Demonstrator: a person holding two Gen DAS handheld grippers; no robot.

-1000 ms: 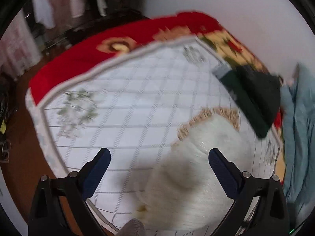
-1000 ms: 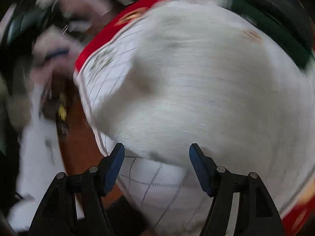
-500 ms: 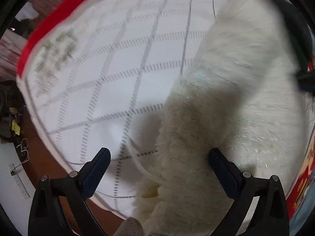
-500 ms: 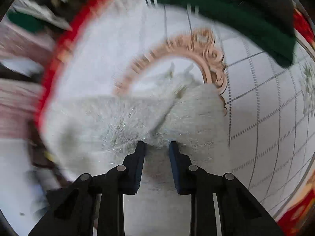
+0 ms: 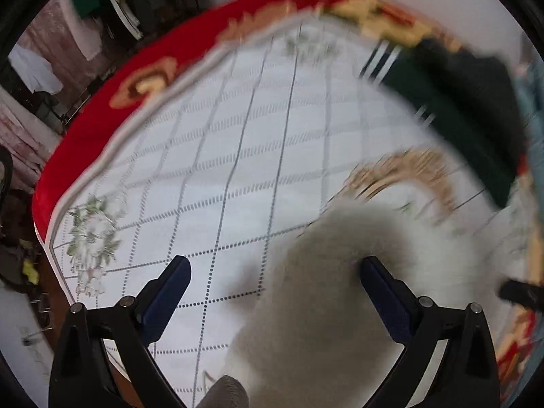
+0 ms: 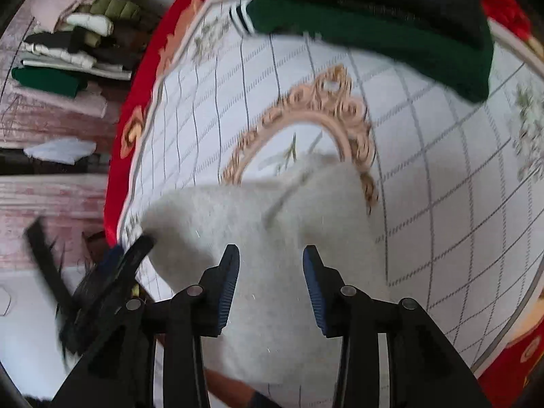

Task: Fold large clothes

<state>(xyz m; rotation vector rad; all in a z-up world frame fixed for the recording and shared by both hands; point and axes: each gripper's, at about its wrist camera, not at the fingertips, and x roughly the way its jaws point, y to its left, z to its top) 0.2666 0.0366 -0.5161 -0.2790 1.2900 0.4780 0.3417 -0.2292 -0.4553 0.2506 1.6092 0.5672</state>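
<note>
A white fluffy garment lies bunched on the white grid-quilted bed cover, partly over its gold oval ornament. My left gripper is open wide just above it, with the garment's left edge under the gap and its right finger over the fluff. In the right wrist view the same garment spreads beneath my right gripper. Its jaws are opening and the pads stand clear of the fabric. The left gripper shows blurred at the garment's left corner.
A dark green garment with white stripes lies folded at the far side of the bed cover. A red patterned blanket borders the bed. Stacked folded clothes sit beyond the bed's left edge. Blue fabric lies at the right.
The right gripper's jaws were nearly closed on the white garment half a second ago and now stand wider apart. The left gripper stayed open and swung from the garment's near edge to a wider bed view.
</note>
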